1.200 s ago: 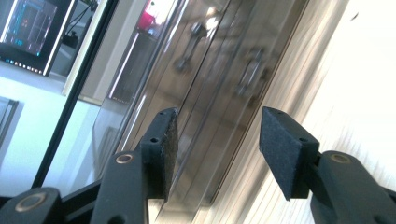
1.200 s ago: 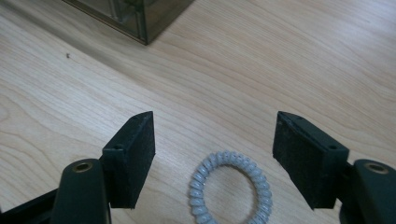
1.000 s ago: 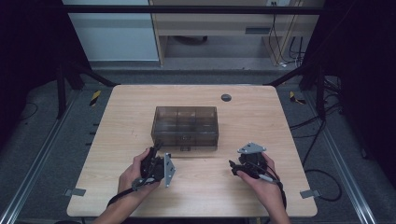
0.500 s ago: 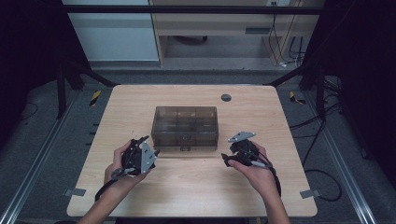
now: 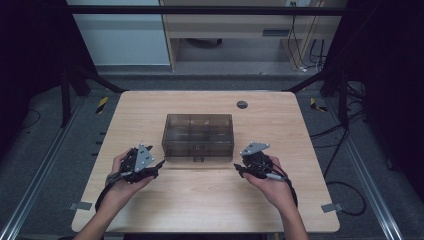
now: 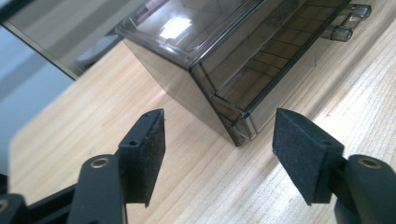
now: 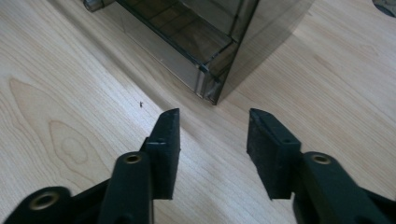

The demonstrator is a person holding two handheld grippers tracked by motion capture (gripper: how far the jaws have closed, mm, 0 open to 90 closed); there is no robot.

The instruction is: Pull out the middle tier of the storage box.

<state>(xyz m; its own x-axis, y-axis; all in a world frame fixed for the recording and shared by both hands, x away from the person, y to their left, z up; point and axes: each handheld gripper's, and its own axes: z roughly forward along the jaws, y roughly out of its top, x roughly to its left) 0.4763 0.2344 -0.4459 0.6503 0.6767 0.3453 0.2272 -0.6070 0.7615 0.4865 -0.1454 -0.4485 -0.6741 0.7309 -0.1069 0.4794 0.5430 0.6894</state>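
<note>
Item 1, left gripper [image 5: 156, 165]: nearest the table's front edge, just off the box's front left corner, apart from it. Jaws stand fairly wide with nothing between them; in the left gripper view the pads [image 6: 150, 144] frame that corner from a short way off. The jaws have just been opening, and are empty.

Item 2, right gripper [image 5: 238, 170]: just off the box's front right corner, apart from it. Jaws stand at a middling gap, narrower than the left, empty; they have just been closing on nothing. The right gripper view shows the corner ahead of the pads [image 7: 169, 140].

Item 3, box [image 5: 198, 136]: smoked clear plastic, lidded, divided into compartments, standing flat at mid-table [image 5: 200, 210] between the two grippers. A latch sits at the middle of its front wall. Compartments look empty, though the tint hides detail.

Handling, judged: light, stiff, thin-walled; smooth and glossy, so likely slippery under the pads. Hard plastic may crack or scuff under a hard squeeze. The body is far wider than either jaw gap, so best holds are the lid's projecting rim at a front corner, or the short end walls pressed from both sides at once. One gripper steadying the base while the other works the latch seems sensible.

Item 4, grommet [image 5: 242, 104]: beyond the box, near the far edge, well apart.
</note>
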